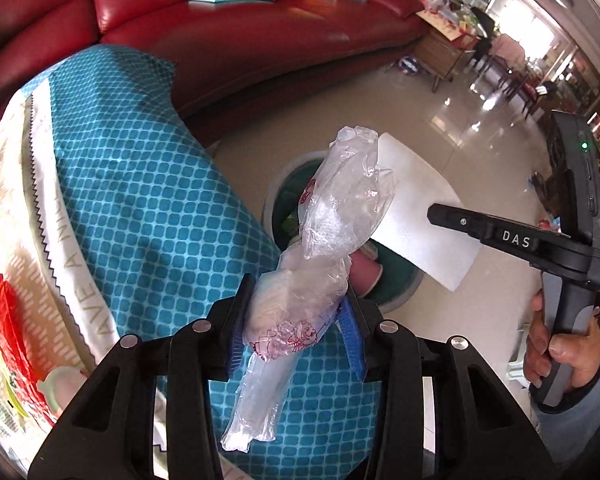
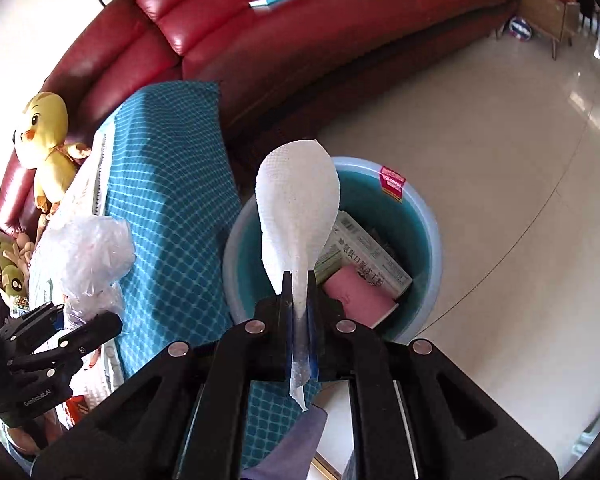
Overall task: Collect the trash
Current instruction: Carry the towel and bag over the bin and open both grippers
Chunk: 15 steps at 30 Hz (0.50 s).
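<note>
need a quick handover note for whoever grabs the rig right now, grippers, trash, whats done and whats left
Left gripper: shut on a crumpled plastic bag, held near the bin.
Right gripper: shut on a paper towel, above the bin.
Bin sits on the floor beside the table with the blue cloth; a newspaper and a pink item are already inside.
Left: drop both pieces in. A red wrapper lies on the table.

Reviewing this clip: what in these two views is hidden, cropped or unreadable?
- Left wrist view: most of the bin interior, covered by the plastic bag in the left claw and the paper towel.
- Right wrist view: the bin's near side, blocked by the paper towel and the right claw.
- Right wrist view: the red label print, too small.
- Left wrist view: tablecloth lettering, cut off.
</note>
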### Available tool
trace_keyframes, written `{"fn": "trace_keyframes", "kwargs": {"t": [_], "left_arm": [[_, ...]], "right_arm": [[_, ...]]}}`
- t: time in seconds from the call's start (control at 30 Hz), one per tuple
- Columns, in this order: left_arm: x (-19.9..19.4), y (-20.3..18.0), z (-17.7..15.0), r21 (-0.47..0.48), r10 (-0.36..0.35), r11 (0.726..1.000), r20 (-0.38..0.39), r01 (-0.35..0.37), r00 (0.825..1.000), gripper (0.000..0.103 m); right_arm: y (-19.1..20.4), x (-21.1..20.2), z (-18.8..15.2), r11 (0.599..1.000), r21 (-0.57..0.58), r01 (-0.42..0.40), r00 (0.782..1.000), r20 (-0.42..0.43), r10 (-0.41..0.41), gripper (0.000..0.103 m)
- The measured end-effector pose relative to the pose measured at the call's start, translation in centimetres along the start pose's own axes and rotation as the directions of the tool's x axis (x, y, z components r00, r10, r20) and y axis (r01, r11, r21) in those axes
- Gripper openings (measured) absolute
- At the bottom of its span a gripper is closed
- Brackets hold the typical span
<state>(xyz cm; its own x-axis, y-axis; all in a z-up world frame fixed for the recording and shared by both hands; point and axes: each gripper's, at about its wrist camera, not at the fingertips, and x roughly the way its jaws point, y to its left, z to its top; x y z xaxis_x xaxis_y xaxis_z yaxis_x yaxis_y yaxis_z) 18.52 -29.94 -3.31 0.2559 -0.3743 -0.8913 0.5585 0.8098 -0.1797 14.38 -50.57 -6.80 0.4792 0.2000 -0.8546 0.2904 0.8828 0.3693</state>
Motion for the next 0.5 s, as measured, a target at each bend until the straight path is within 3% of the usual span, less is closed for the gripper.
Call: {"fn": "trace_keyframes", "kwargs": {"t": [0.07, 0.13, 0.17, 0.33, 0.4, 0.5], "left_arm": [[0.6, -0.1, 0.4, 0.000, -0.003, 1.000, -0.012, 0.003, 1.000, 0.041], [1.2, 0.0, 0.8, -0.001, -0.004, 1.000, -0.019, 0.004, 1.000, 0.041], [1.5, 0.0, 1.0, -0.002, -0.004, 1.000, -0.022, 0.004, 1.000, 0.041], [2.9, 0.2, 1.5, -0.017, -0.003, 1.000, -0.045, 0.002, 0.999, 0.041], [3.4, 0.2, 1.7, -0.017, -0.002, 1.000, -0.054, 0.001, 0.999, 0.041], [4.0, -0.1, 2.0, -0.014, -0.002, 1.000, -0.063, 0.001, 0.998, 0.041]], "right_arm": [[-0.3, 0.6, 0.2, 1.000, 0.004, 0.003, 1.000, -0.013, -0.003, 0.011], [-0.9, 1.4, 0.5, 1.000, 0.013, 0.002, 1.000, -0.029, -0.001, 0.034], [-1.2, 1.9, 0.6, 1.000, 0.016, 0.004, 0.999, -0.036, -0.004, 0.052], [-2.5, 3.9, 0.7, 0.999, 0.044, -0.002, 0.996, -0.084, 0.005, 0.059], [-2.9, 4.1, 0.6, 0.999, 0.052, -0.002, 0.996, -0.086, 0.006, 0.069], [-3.4, 3.7, 0.5, 0.999, 0.050, 0.007, 0.997, -0.081, -0.003, 0.072]]}}
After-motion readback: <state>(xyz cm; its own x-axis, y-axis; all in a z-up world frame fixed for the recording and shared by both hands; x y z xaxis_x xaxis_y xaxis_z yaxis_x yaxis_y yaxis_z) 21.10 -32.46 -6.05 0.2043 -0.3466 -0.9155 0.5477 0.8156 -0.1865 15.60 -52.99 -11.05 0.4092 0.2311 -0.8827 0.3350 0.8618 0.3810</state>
